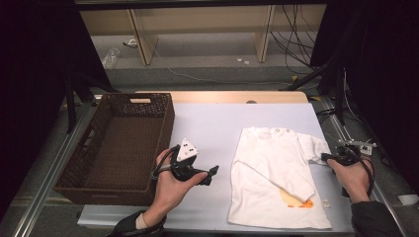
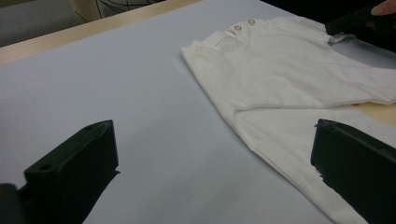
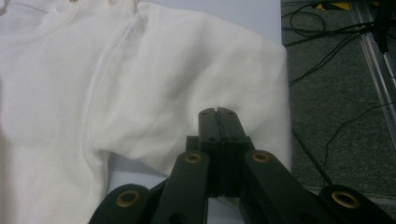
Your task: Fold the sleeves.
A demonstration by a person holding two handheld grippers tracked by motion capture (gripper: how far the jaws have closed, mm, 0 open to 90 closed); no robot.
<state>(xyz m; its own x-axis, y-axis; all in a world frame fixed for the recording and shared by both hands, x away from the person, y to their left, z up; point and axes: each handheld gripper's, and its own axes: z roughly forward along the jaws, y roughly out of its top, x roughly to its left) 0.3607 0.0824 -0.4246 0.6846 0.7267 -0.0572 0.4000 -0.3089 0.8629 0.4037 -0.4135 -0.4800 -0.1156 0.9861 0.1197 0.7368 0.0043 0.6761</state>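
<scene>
Care is called for at the sleeve (image 3: 205, 79), where the right gripper (image 3: 218, 112) has its jaws pressed together on the cloth near the cuff edge, so that a pinch of fabric appears to be held. A grip this shallow can slip, so the sleeve is best drawn slowly and kept low over the tabletop (image 1: 212, 123), with no sudden lift. If a fold is meant, as seems likely, the sleeve is best carried inward across the body of the shirt (image 1: 276, 173) and laid flat before the jaws are let go, so that no ridge is trapped beneath.

Nearer the person, the left gripper (image 1: 210, 174) is held above bare tabletop, between the basket (image 1: 123, 143) and the shirt, its jaws standing wide apart with nothing between them. It could be brought down onto the shirt's near edge to pin the cloth while the sleeve is pulled; otherwise the whole garment may be dragged sideways.

The white shirt lies spread flat on the right half of the tabletop, collar pointing away from the person, an orange print showing near its hem. One sleeve is already folded across the front. The brown woven basket stands at the left, well apart from the shirt, and is judged to be where the folded shirt goes later.
</scene>
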